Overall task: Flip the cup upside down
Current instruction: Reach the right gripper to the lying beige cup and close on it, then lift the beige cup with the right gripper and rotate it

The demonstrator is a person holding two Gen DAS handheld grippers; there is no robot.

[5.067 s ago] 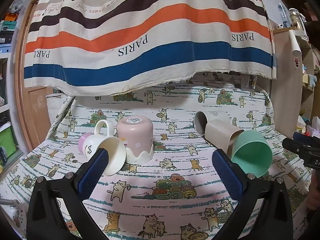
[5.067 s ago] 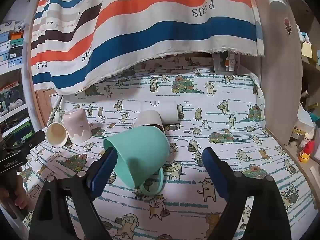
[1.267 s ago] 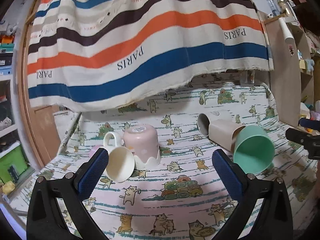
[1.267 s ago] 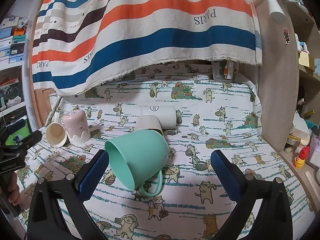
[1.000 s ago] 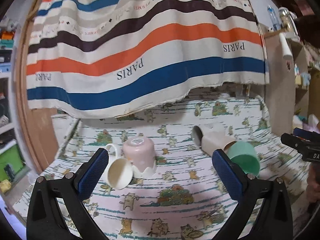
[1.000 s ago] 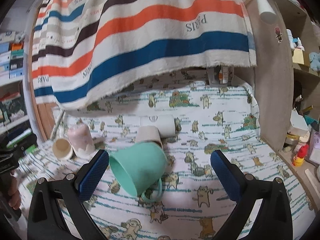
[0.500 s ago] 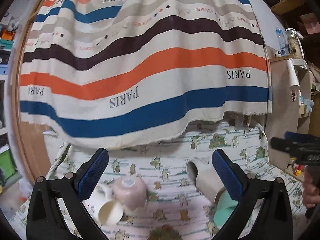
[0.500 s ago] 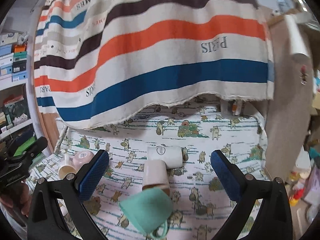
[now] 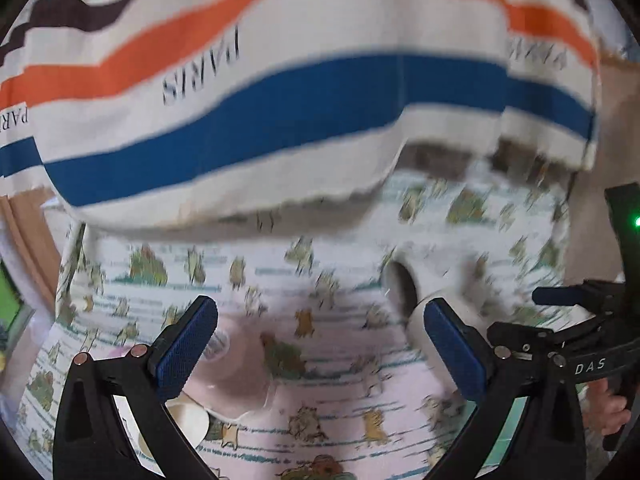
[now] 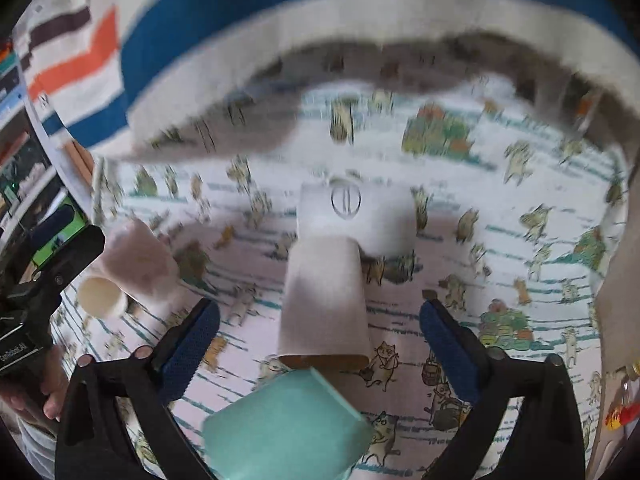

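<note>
Both current views are motion-blurred. In the right wrist view my right gripper (image 10: 318,336) is open and empty above a beige cup (image 10: 324,300) lying on its side, with a white cup (image 10: 356,216) lying behind it and a teal mug (image 10: 286,428) lying in front. An upside-down pink cup (image 10: 136,258) and a cream mug (image 10: 98,296) sit at the left. In the left wrist view my left gripper (image 9: 320,354) is open and empty over the pink cup (image 9: 240,376), the cream mug (image 9: 188,424) and the white cup (image 9: 424,280). The right gripper's body (image 9: 576,340) shows at the right.
The cups lie on a table covered with a cat-print cloth (image 10: 500,248). A striped cloth (image 9: 280,100) hangs over the back of the table. A wooden panel (image 10: 616,320) bounds the right side. The hand holding the left gripper (image 10: 36,328) is at the left.
Both grippers have dropped and moved forward toward the cups after lifting away. The right gripper is now close over the beige cup. The cups have not moved.
</note>
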